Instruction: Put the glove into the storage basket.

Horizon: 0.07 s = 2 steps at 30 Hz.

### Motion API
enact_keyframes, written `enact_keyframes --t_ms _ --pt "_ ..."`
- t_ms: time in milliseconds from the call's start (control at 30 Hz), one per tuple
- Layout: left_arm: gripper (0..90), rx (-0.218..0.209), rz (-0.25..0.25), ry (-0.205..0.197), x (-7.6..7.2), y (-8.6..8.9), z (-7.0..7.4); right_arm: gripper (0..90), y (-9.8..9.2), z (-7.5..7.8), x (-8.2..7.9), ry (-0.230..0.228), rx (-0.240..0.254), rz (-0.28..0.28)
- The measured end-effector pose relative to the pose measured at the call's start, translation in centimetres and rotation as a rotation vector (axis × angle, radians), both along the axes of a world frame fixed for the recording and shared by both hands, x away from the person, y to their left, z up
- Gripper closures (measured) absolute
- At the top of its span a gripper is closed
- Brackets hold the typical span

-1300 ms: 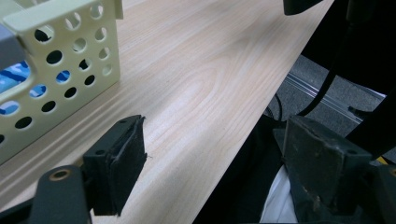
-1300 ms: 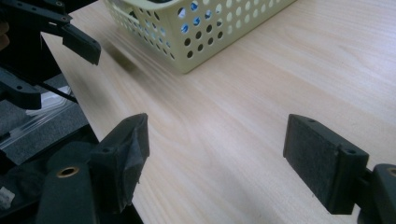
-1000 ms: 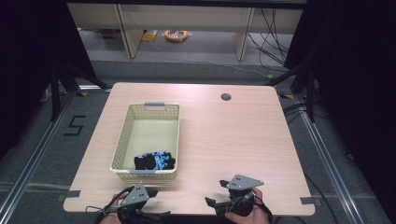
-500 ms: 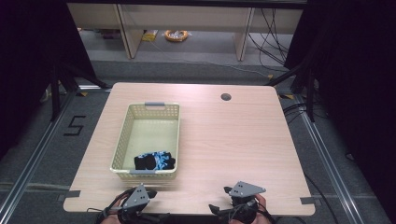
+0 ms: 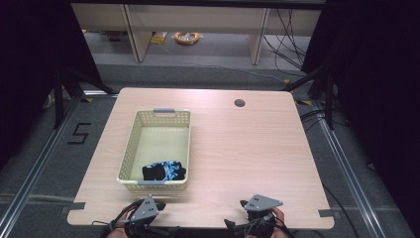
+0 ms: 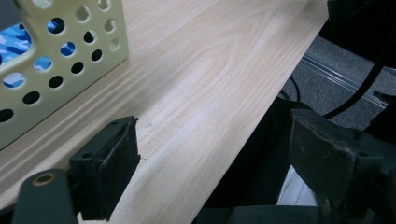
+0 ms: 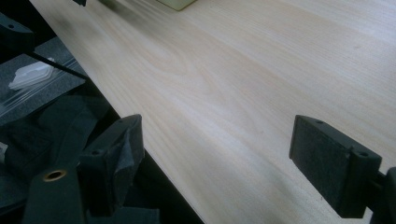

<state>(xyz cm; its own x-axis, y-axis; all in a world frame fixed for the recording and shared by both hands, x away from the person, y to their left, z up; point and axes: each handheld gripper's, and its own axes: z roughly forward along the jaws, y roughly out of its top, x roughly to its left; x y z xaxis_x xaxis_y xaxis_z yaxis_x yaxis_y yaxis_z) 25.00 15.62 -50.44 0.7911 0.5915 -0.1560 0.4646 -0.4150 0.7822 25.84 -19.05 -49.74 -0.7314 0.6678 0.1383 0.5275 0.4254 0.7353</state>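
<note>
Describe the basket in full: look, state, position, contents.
The basket is a pale yellow rectangular tub that looks plastic, its walls perforated with round holes, with a grey handle tab at each short end. It stands upright on the left half of the table, long side running away from the person. A black and blue camouflage-patterned cloth item lies at its near end; the rest of the floor is bare. In the left gripper view its corner rises just beyond the jaws, with nothing gripping it.
</note>
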Motion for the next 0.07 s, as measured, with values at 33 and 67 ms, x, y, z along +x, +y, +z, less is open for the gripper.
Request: enact_keyframes --t_ms 33,67 --pt "15.4 -0.002 0.003 0.007 -0.03 -0.01 -0.01 18.6 0.0 -0.05 0.05 0.01 0.008 0.008" --pt "15.4 -0.002 0.003 0.007 -0.03 -0.03 -0.02 18.6 -0.01 -0.04 0.01 0.002 0.002 -0.003"
